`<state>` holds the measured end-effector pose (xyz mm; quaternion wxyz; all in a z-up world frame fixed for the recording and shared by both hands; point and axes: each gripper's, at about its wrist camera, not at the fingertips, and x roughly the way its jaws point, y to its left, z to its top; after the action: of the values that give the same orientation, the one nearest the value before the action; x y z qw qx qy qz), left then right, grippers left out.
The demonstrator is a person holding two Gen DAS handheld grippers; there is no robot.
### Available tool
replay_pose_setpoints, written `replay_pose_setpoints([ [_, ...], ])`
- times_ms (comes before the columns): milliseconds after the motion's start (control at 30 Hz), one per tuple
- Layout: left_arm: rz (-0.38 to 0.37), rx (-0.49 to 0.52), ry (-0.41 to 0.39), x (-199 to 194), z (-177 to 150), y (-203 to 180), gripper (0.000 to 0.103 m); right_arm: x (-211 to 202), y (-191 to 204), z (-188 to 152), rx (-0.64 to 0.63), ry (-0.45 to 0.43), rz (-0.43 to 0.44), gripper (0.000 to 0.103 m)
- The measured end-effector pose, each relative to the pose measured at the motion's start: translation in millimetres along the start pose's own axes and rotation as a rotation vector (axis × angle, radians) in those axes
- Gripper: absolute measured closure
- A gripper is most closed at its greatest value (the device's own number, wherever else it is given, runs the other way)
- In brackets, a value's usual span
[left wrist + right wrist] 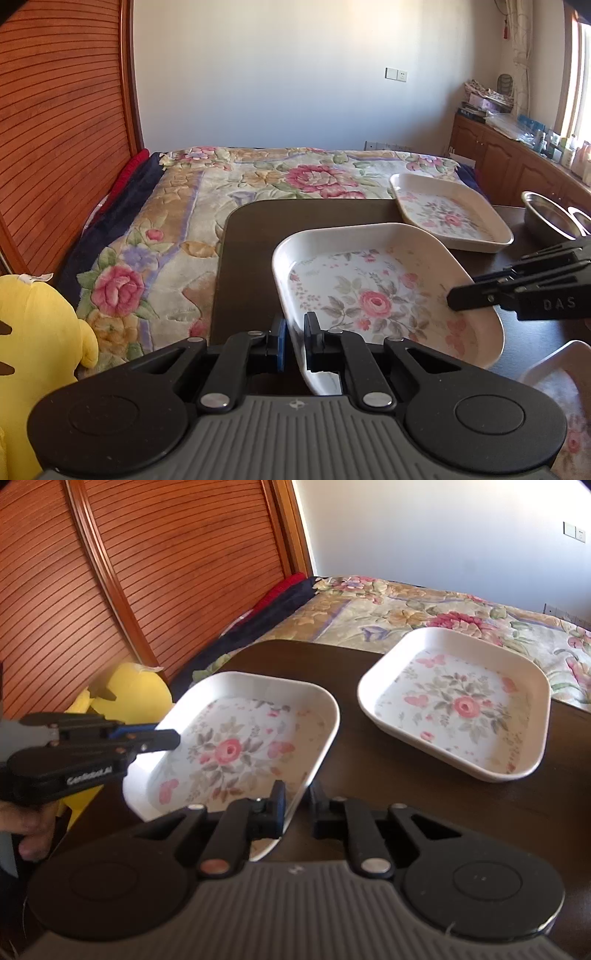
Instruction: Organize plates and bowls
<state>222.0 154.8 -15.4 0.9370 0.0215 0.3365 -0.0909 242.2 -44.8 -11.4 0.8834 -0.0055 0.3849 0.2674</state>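
Two grippers engaged on one square floral plate (373, 295), from opposite edges. Left gripper (295, 345) level and low, pointing across the dark table (251, 236); fingers narrowly parted, straddling the plate's near rim, blue pad (281, 345) on the outer side, other finger inside the rim. Contact with both faces likely but not fully confirmed in the left wrist view. Right gripper (297, 805) reaching in from the opposite side, likewise astride the rim, one finger over the inner face and one under the outer wall; jaws close together on the rim. Left hand (31, 829) partly visible gripping its handle in the right wrist view.

Plate white, shallow, rounded corners, pink rose and grey-green leaf print in the well. Tilted, one edge raised off the table; no long axis to report, sides about equal. Second matching floral plate (458, 705) flat on the table, farther back, apart from the first. Steel bowl (546, 216) just beside that second plate. Floral bedspread (258, 177) beyond the table; yellow plush toy (33, 332) at the left.
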Motion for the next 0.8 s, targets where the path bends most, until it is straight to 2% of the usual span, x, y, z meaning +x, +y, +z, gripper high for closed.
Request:
replay_pose_setpoints([
  [367, -0.011, 0.036, -0.023, -30, 5, -31, 0.091, -37, -7, -4, 0.003, -0.053, -0.021, 0.088],
  [800, -0.039, 0.063, -0.042, -56, -5, -70, 0.091, -81, -20, -25, 0.008, -0.085, -0.038, 0.088],
])
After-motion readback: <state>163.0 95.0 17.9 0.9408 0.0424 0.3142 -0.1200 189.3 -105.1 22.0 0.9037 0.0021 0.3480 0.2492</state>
